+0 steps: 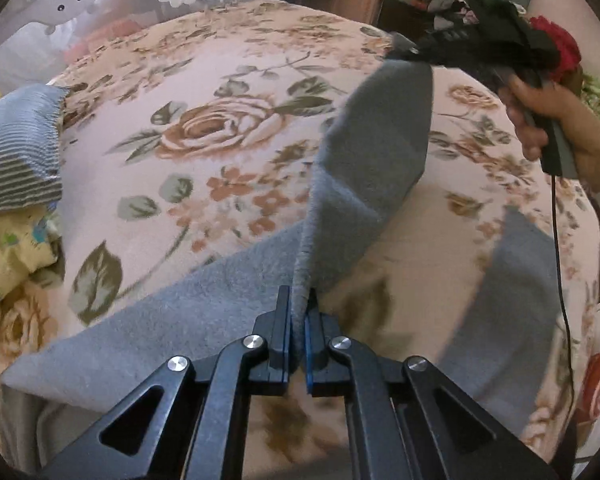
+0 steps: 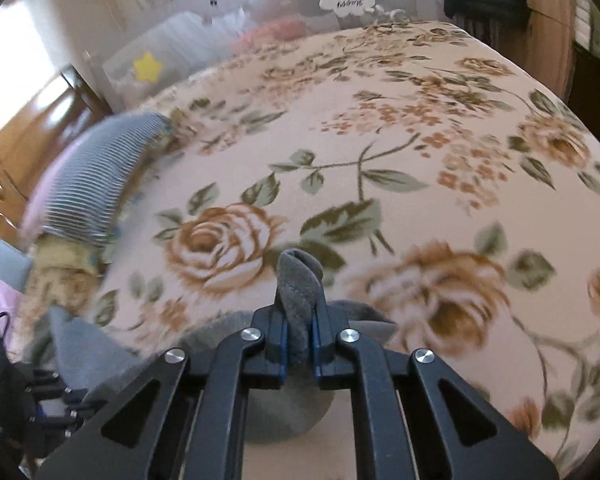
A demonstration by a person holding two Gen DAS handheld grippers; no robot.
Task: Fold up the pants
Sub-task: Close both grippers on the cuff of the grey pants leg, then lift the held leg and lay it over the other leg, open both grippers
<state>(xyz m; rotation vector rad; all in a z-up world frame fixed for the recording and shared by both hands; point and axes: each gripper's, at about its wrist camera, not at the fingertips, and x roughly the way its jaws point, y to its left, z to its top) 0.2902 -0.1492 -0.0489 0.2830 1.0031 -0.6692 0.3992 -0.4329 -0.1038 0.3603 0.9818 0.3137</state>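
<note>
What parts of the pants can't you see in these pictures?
- Left wrist view: the pants run under the left gripper and off the bottom edge; their near end is hidden.
- Right wrist view: only a pinched fold shows in the right gripper; the linkage covers the rest.
- Waistband or cuff: cannot tell.

A floral bedspread (image 1: pixel 204 120) is spread across the bed. A blue striped pillow (image 1: pixel 18 148) is set at its left edge, above a yellow patterned cloth (image 1: pixel 8 256). A grey mesh crib (image 2: pixel 220 4) is seen beyond the far edge.
</note>
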